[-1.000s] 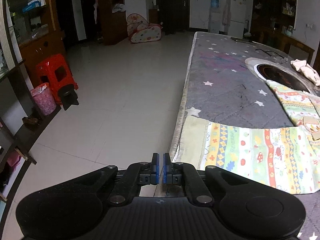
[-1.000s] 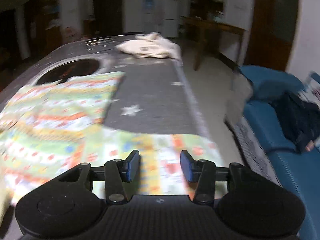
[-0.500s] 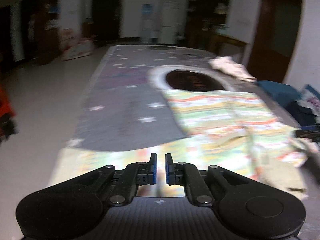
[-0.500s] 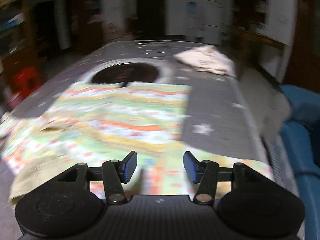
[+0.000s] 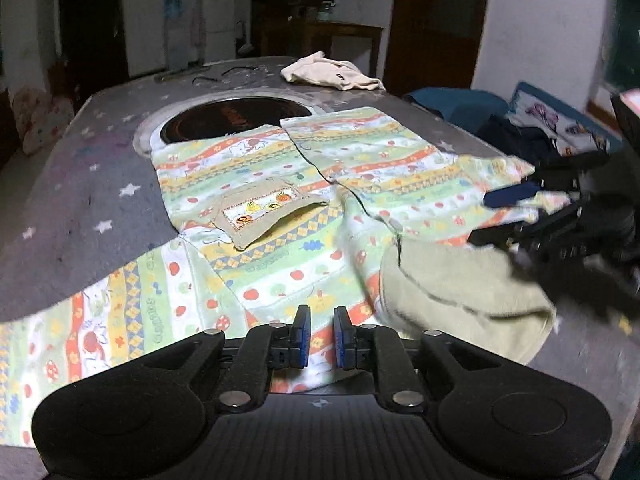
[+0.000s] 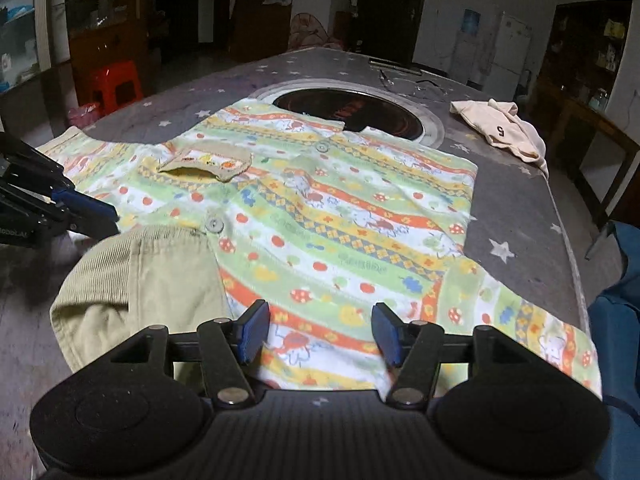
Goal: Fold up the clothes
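Just ahead of both tongs, the patterned shirt (image 6: 340, 216) lies spread flat on the tabletop (image 6: 516, 216), front side up, with its button line running away from the tongs and its sleeves stretched out to both sides. I judge it is laid this way so that each sleeve and each side can be reached and turned over cleanly. The khaki collar (image 6: 144, 280) lies at the near end, between the 2 tongs, so the shirt's bottom edge points far away, toward the round dark inset (image 6: 348, 110) of the tabletop. The left tongs (image 5: 319, 336) hover low over the cloth beside the collar, with their pads only a little apart and nothing between them. The right tongs (image 6: 318, 338) hover over the other shoulder area with their pads wide apart and holding nothing, which would suit taking a thick edge. Far beyond the right tongs, 1 cream garment (image 6: 500, 130) lies crumpled, apart from the shirt. No fold shows on the shirt.
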